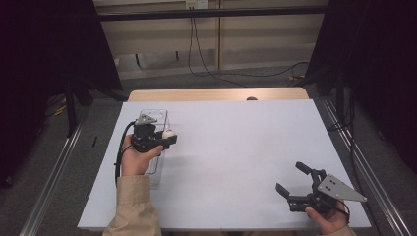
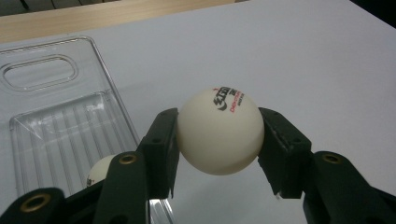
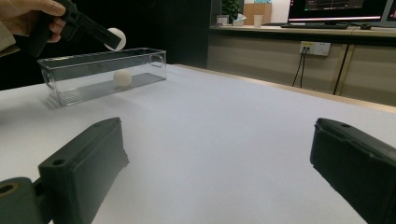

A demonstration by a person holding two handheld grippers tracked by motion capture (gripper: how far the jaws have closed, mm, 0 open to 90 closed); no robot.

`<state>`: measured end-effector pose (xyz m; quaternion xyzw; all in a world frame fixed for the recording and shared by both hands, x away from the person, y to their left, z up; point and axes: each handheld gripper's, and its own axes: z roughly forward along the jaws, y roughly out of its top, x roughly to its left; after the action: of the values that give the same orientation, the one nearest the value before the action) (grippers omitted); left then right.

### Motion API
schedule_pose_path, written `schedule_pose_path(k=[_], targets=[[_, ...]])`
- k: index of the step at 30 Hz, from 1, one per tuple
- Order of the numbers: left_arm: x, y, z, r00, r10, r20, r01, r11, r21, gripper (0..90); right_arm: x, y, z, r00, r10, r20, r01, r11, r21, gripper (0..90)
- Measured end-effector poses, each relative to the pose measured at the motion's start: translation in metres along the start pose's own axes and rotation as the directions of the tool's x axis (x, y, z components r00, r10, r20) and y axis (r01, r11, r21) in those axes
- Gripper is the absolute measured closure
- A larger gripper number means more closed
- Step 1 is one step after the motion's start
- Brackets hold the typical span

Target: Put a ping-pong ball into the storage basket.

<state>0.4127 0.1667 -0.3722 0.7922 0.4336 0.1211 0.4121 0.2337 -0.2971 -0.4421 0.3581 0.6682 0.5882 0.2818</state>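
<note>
So the left hand-held gripper (image 2: 219, 140) has a white ping-pong ball (image 2: 220, 131) pinched between its jaws, held up in the air right at the edge of the clear plastic box (image 2: 56, 116) on the left side of the bench (image 1: 236, 147). Looks to me like we're at the "carry it over and drop it in" step: one ball (image 3: 122, 78) is already sitting on the box floor, and this one seems to be next. I'd guess the next move needs the ball shifted a bit so it's fully over the opening, then lowered and the jaws eased apart so it doesn't bounce back out. The right hand-held gripper (image 1: 295, 182) is just parked at the near right corner of the bench, jaws spread wide with nothing between them. Handy thing about the views: the left gripper view gives you the red and black print on the ball and the ribbed box bottom, while the right gripper view shows the box from the side, so you can tell the held ball (image 3: 115, 38) hangs above the rim.
</note>
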Motion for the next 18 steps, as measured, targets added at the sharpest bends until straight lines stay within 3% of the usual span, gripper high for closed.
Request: schedule_pose_path(k=[18], targets=[[0.014, -0.005, -0.012, 0.9977, -0.029, -0.062, 0.028, 0.9995, -0.015, 50.9, 0.000, 0.000, 0.000, 1.0000, -0.001, 0.000, 0.001, 1.000, -0.002, 2.6]])
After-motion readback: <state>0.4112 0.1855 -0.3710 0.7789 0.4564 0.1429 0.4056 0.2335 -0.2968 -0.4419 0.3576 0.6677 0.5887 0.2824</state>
